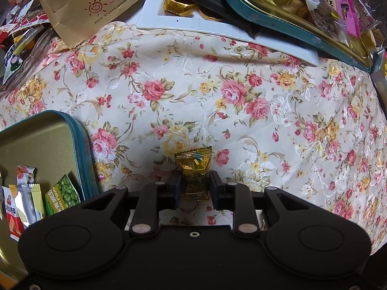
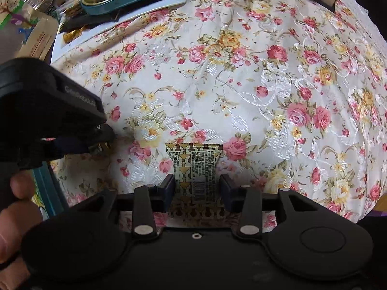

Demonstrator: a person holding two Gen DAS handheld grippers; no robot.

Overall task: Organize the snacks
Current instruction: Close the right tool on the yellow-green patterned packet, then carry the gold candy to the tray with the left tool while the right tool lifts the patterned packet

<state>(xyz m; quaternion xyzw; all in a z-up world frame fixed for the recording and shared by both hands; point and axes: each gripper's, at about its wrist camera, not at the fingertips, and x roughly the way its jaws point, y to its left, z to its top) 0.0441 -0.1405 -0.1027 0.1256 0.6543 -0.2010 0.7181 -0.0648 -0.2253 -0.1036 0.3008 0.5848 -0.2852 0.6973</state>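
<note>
In the left wrist view my left gripper [image 1: 195, 186] is shut on a gold foil candy [image 1: 194, 169], held over the floral cloth. A teal tin [image 1: 82, 154] with several snack packets, one a green pea packet [image 1: 61, 197], lies at lower left. In the right wrist view my right gripper [image 2: 197, 184] is shut on a yellow patterned snack packet [image 2: 194, 166] with printed text and a barcode. The left gripper [image 2: 101, 142] shows at the left of that view with the gold candy at its tip.
A white tray [image 1: 217, 27] with gold coins [image 1: 177, 6] and a heart-shaped teal tin [image 1: 278, 21] full of snacks lie at the back. A brown paper bag [image 1: 96, 0] and loose packets [image 1: 21, 31] sit at back left. Floral cloth [image 2: 266, 84] covers the table.
</note>
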